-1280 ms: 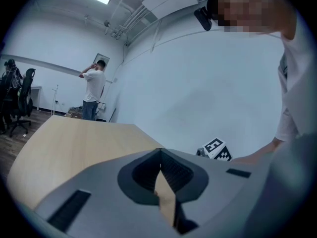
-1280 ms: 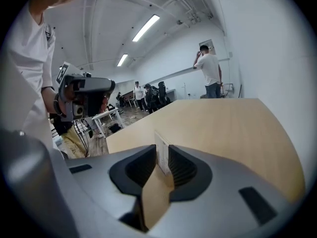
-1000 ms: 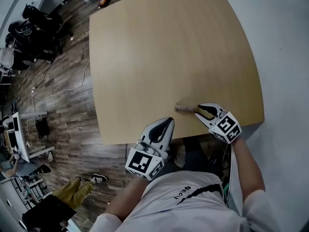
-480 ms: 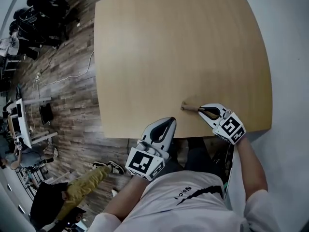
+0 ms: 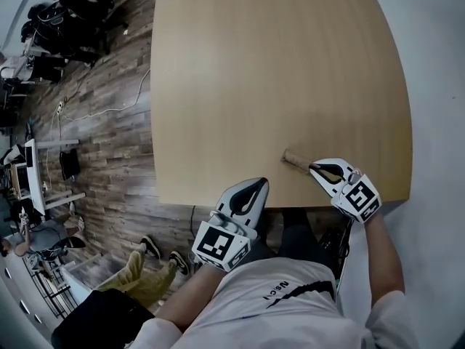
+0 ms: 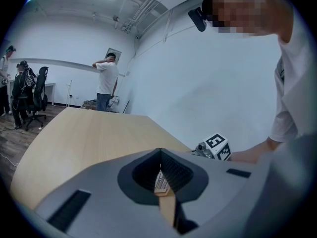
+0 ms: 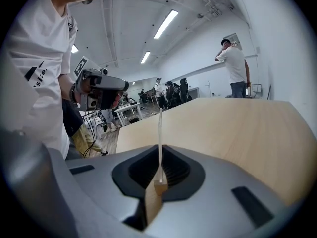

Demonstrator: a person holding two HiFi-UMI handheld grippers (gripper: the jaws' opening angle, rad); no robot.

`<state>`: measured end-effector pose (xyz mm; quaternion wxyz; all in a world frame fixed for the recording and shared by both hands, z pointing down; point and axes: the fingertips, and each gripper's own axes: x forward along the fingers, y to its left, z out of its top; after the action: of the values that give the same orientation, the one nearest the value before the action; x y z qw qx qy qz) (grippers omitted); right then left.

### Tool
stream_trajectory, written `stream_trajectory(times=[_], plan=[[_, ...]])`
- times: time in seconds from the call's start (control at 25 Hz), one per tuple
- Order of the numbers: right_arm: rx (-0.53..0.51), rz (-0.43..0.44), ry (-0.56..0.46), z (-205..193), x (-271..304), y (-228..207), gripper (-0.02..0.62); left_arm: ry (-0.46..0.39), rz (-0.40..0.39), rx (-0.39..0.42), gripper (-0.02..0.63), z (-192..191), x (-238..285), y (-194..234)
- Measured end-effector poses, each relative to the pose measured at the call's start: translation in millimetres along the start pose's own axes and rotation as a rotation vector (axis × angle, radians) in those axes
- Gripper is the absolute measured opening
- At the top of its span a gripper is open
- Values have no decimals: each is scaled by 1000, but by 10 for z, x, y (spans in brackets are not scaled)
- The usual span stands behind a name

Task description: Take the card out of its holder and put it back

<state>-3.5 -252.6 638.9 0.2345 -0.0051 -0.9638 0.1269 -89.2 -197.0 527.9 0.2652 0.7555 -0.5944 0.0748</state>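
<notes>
right gripper (image 5: pixel 315 168) clamped on the brown card holder (image 5: pixel 294 160) at the tabletop (image 5: pixel 276 71), left gripper (image 5: pixel 257 183) closed, apparently empty; no card seen out, so removal looks pending.

The head camera is looking steeply down from above the person's shoulders. It is taking in the whole table (image 5: pixel 276 71), the plank floor (image 5: pixel 94 144) to its left, and both grippers near the bottom of the picture. The left gripper (image 5: pixel 254 186) camera is riding low at the table's near edge. It is facing along its jaws across the tabletop toward a white wall and catching the right gripper (image 5: pixel 314 169) at its right side. The right gripper camera is sitting close over the tabletop and facing the open room. The holder (image 7: pixel 159 186) is filling its near foreground and the left gripper is showing at its left. Both gripper views are sharing the tabletop and a standing person (image 6: pixel 105 81) far off.
</notes>
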Motion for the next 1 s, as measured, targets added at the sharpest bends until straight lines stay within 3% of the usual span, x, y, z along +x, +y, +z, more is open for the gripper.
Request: stream_trajectory(times=[0.48,0.72,1.0], plan=[[-19,-106,-81,549,-240,69,26,-61,-48,26,12,150,-141,26],[24,-150,-126,931,-480,289,26,-80,-103,38,12,283,-304,-133],[-21,-185,-190,1514,-746,696,26,-137,-185,70,12,507,-605,-289]])
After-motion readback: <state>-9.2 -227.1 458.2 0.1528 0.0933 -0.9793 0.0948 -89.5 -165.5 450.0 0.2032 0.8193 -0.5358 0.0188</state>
